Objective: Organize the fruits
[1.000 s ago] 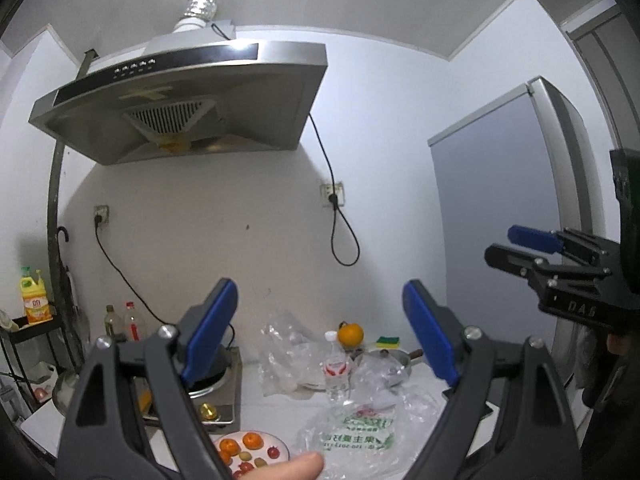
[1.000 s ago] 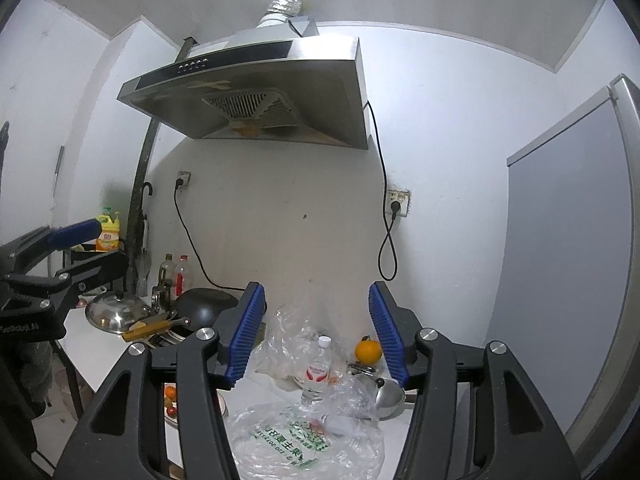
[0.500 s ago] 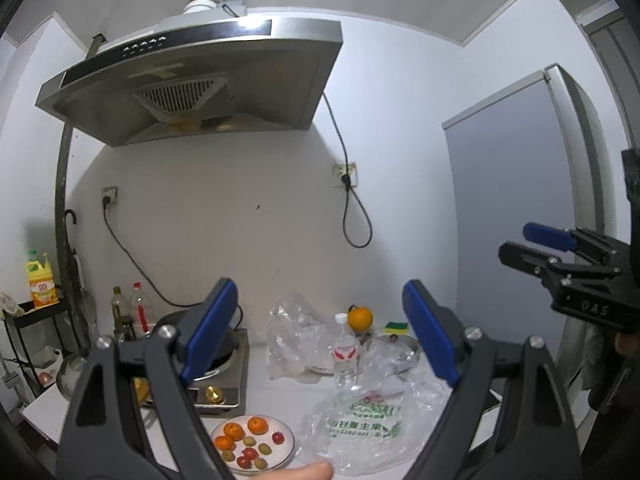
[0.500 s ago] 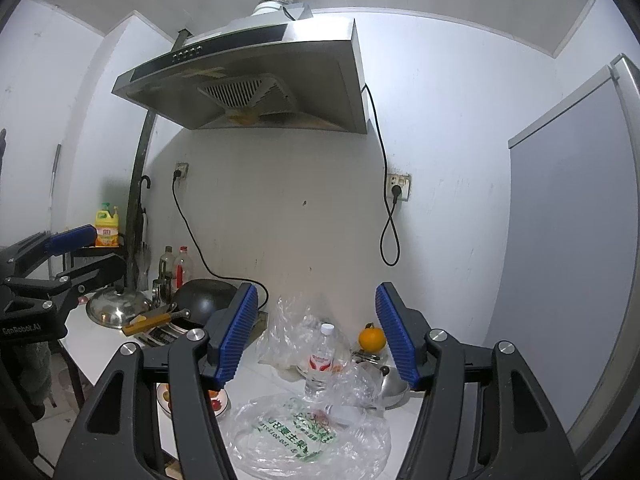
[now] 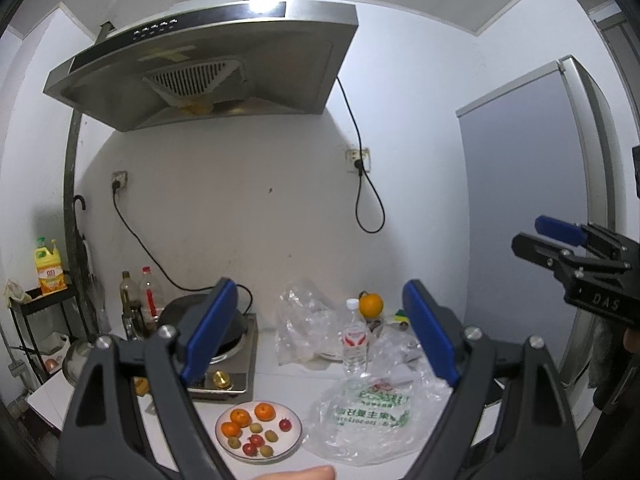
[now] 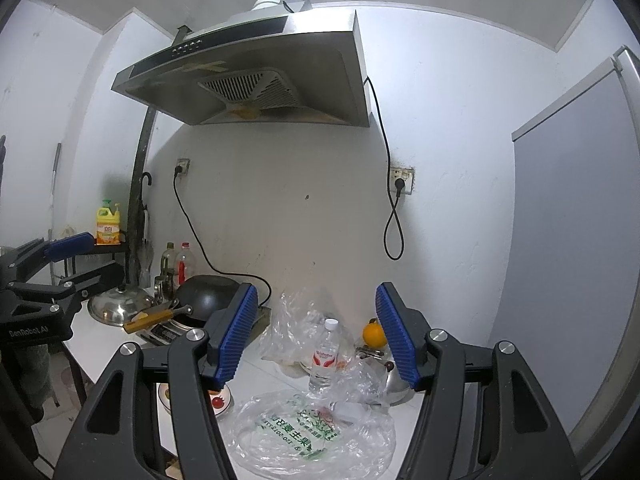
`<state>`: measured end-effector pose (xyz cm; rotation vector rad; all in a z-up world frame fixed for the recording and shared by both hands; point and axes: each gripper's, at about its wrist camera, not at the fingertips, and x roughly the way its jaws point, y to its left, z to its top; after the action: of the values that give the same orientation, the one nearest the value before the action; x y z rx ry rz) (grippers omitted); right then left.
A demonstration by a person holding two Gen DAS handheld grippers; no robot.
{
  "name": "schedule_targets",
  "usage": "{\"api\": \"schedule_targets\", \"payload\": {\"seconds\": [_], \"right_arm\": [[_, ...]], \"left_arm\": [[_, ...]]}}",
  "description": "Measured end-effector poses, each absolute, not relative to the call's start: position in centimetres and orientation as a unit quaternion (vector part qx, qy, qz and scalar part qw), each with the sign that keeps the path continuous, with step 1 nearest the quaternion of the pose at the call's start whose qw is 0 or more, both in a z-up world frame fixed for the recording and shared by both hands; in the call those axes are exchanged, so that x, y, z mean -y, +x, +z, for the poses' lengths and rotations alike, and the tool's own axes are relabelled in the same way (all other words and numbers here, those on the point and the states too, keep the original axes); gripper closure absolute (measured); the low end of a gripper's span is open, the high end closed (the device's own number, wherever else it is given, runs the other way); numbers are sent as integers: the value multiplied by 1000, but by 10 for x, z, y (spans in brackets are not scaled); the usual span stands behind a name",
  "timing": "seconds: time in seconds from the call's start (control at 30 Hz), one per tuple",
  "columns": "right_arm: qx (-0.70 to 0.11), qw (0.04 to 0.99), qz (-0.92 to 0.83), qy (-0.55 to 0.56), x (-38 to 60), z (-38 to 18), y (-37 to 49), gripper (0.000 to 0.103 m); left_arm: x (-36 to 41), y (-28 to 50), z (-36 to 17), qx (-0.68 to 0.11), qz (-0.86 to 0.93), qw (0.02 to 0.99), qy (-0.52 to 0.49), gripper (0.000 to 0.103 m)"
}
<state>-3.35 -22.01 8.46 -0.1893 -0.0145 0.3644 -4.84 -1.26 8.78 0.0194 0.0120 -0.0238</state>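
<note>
Left gripper point(image 5: 316, 334) fingers apart, empty; right gripper point(image 6: 316, 336) fingers, just widened, empty too. Fruit plate point(image 5: 294, 438) lies low centre on the bench point(image 5: 296, 380), printed bag point(image 5: 372, 416) beside it, lone orange point(image 5: 371, 305) farther back

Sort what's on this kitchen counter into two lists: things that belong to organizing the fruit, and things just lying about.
For the job:
- white round plate of small orange, red and green fruits
- lone orange fruit at the back
- clear printed plastic bag

Lying about:
- clear plastic water bottle
- black wok
- steel pot lid
- yellow detergent jug
</note>
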Motion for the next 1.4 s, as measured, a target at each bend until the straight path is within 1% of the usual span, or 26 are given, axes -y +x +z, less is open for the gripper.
{"api": "schedule_targets", "payload": {"seconds": [1.4], "right_arm": [[-12, 978, 182, -102, 214, 72, -22, 38]], "left_arm": [[5, -37, 83, -18, -16, 1000, 2, 17]]}}
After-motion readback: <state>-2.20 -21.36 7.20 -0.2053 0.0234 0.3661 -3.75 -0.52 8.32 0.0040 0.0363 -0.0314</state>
